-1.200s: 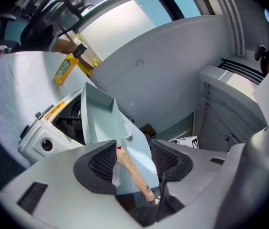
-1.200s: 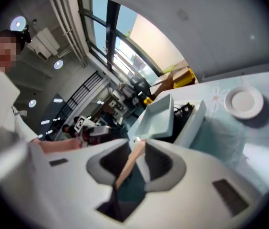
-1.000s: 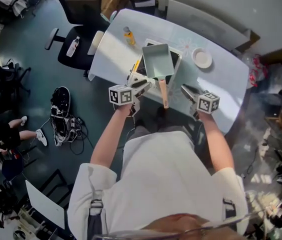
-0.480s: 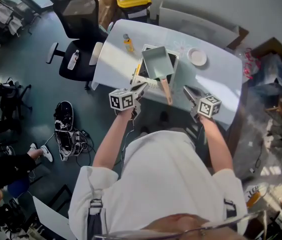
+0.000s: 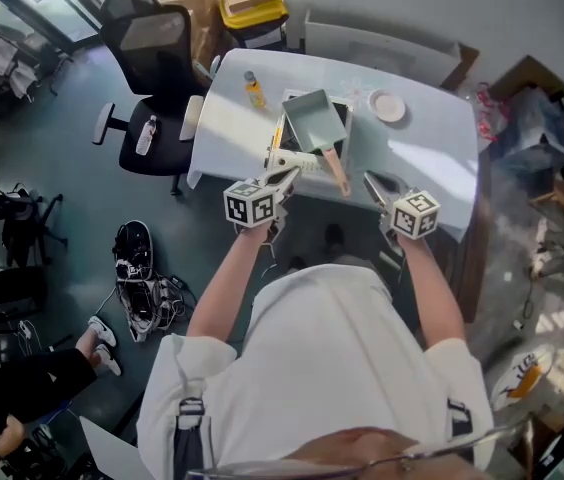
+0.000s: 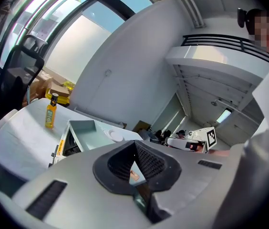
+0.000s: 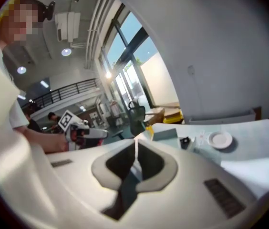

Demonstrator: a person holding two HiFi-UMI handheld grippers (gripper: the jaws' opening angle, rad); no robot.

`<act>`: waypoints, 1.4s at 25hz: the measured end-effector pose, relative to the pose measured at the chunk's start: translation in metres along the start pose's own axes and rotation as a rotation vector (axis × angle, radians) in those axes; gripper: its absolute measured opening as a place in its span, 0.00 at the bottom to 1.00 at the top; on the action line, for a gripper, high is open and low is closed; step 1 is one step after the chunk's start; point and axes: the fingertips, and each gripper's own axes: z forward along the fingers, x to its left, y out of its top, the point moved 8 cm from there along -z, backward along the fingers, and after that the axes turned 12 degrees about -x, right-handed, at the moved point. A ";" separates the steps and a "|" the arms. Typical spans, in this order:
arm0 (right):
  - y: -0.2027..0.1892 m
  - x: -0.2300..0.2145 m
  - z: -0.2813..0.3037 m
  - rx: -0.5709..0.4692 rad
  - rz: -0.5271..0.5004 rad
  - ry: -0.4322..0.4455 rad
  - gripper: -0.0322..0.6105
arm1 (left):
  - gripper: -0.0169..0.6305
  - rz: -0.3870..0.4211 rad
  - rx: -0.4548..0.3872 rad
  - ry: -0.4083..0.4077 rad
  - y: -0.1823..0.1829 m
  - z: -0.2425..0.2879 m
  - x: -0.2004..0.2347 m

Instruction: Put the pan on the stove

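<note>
Pan [image 5: 314, 118] sits on the portable stove [image 5: 286, 140] mid-counter [image 5: 422, 158], wooden handle pointing twd the person. Left tool [image 5: 286, 175] just closed up on nothing. Right tool [image 5: 371, 179] is clenched empty too. Both are near the front edge, w/ the handle between them.

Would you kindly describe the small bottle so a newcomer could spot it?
Start at the pale table. Near its far left corner, left of the square pale-green pan, stands a small bottle. It alone is upright and orange-yellow, with a dark cap.
</note>
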 end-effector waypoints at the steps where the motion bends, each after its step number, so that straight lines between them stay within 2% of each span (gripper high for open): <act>1: 0.000 0.006 -0.003 -0.004 -0.002 -0.010 0.11 | 0.07 0.002 0.002 -0.008 -0.001 -0.004 -0.002; 10: -0.002 0.040 -0.026 -0.071 -0.040 -0.084 0.11 | 0.07 0.067 0.008 -0.063 0.003 -0.022 -0.020; 17: 0.006 0.050 -0.048 -0.082 -0.108 -0.105 0.11 | 0.07 0.102 -0.008 -0.083 0.009 -0.021 -0.043; 25: 0.025 0.048 -0.074 -0.098 -0.156 -0.101 0.11 | 0.07 0.124 -0.045 -0.050 0.007 -0.022 -0.071; 35: 0.037 0.040 -0.084 -0.107 -0.202 -0.093 0.11 | 0.07 0.207 -0.089 0.016 0.008 -0.024 -0.095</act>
